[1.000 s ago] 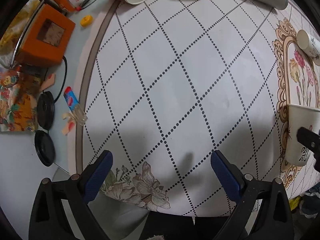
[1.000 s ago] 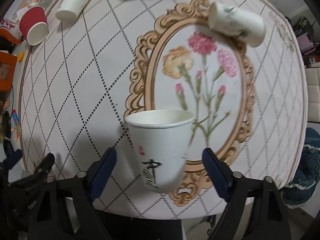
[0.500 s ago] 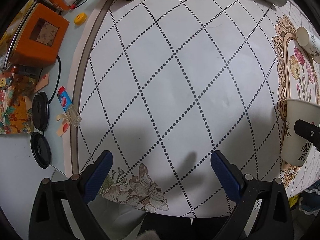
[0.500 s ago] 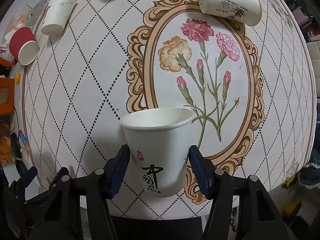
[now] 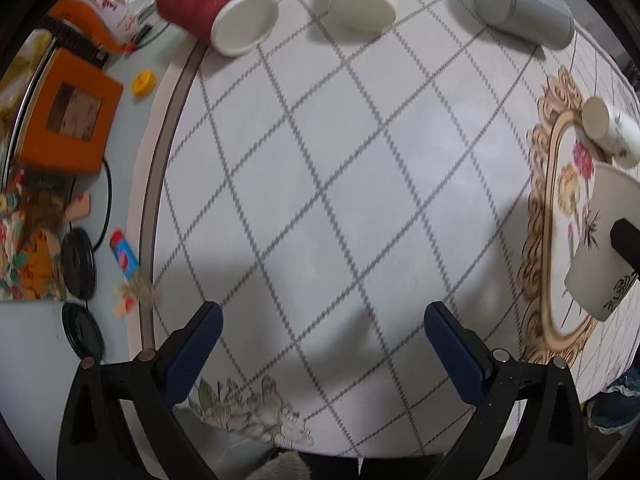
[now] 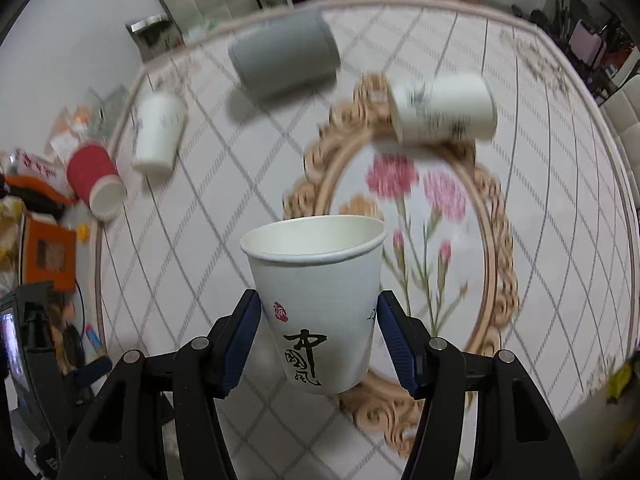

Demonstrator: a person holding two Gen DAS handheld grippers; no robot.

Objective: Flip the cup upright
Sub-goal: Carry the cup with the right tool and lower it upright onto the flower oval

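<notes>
Between the blue pads of the right gripper (image 6: 318, 338) sits the white cup (image 6: 320, 300), clamped at its lower half and upright, mouth up (black brushed characters face the camera). At 12 o'clock lies a grey tin (image 6: 284, 54) on its side; at 1 o'clock, another white cup (image 6: 442, 108), tipped over. Elsewhere, the left gripper (image 5: 320, 334) hangs with jaws wide apart over the checked tablecloth (image 5: 340, 180), holding nothing.
</notes>
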